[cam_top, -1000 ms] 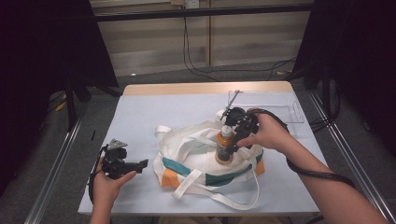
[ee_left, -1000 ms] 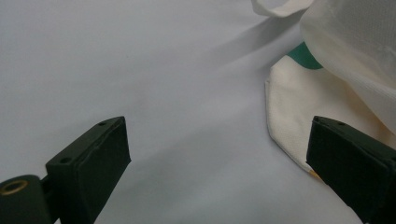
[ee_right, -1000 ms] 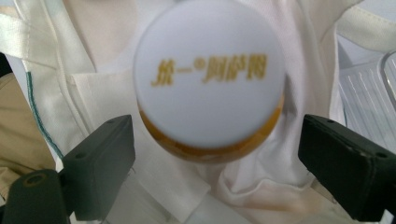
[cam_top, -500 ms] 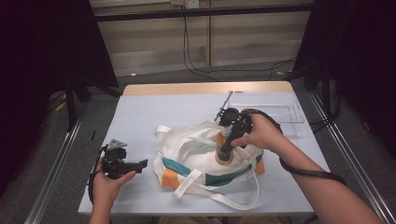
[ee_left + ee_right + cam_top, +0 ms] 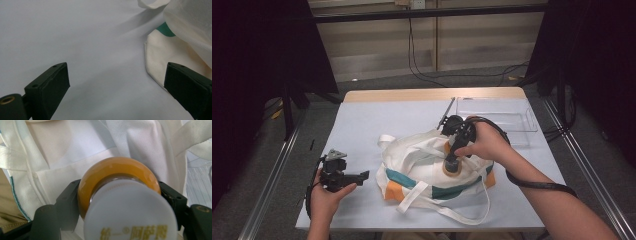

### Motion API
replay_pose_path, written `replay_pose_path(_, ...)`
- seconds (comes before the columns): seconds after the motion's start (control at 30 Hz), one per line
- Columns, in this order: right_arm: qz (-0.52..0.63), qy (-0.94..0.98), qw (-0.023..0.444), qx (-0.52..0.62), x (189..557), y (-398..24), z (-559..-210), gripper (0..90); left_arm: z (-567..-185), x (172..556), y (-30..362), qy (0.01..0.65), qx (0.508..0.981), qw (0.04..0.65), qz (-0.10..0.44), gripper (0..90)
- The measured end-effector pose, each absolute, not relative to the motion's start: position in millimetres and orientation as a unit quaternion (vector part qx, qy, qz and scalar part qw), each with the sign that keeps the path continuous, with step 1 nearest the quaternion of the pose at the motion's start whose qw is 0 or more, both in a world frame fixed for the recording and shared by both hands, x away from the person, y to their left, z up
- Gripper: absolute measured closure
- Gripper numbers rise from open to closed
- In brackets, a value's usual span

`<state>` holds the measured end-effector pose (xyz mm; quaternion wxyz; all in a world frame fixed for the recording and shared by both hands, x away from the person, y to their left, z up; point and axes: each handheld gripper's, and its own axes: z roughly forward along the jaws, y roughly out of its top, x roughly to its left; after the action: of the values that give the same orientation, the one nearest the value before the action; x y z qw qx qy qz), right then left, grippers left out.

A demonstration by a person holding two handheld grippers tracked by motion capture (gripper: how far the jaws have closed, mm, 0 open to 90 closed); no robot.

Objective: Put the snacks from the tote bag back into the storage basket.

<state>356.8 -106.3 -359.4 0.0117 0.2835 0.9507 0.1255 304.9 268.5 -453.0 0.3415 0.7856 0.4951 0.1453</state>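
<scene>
From the high view I have the right gripper [image 5: 454,159] pointing down over the middle of the cloth bag [image 5: 432,172], which lies crumpled on the table [image 5: 362,120]; its jaws have just been closing, and a bottle [image 5: 452,165] with an orange body stands upright between them. My left gripper [image 5: 354,176] waits on the bare tabletop just left of the bag, touching nothing, and a clear tray [image 5: 507,112] sits well behind on the far right. In the left gripper view the jaws stand wide apart over bare table, released, with a corner of the bag [image 5: 160,57] near the right jaw. In the right gripper view the jaws are clamped on the bottle [image 5: 117,173] from both sides, just below its white cap [image 5: 130,212], with bag cloth [image 5: 75,152] bunched behind it. My worry is the round, glossy body: a grip this high near the cap could let the bottle swing or slip as I lift. I also can't tell whether any loose cloth or a strap is caught under it, which would drag the bag along since my left isn't holding it down.
</scene>
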Motion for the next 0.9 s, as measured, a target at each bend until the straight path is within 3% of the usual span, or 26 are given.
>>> replay_pose_path(0.9,0.075,0.96,-0.034,0.269,362.5,-108.5,-327.5,30.5,-453.3,305.2,267.1,0.493,0.786,0.342,0.147,5.8)
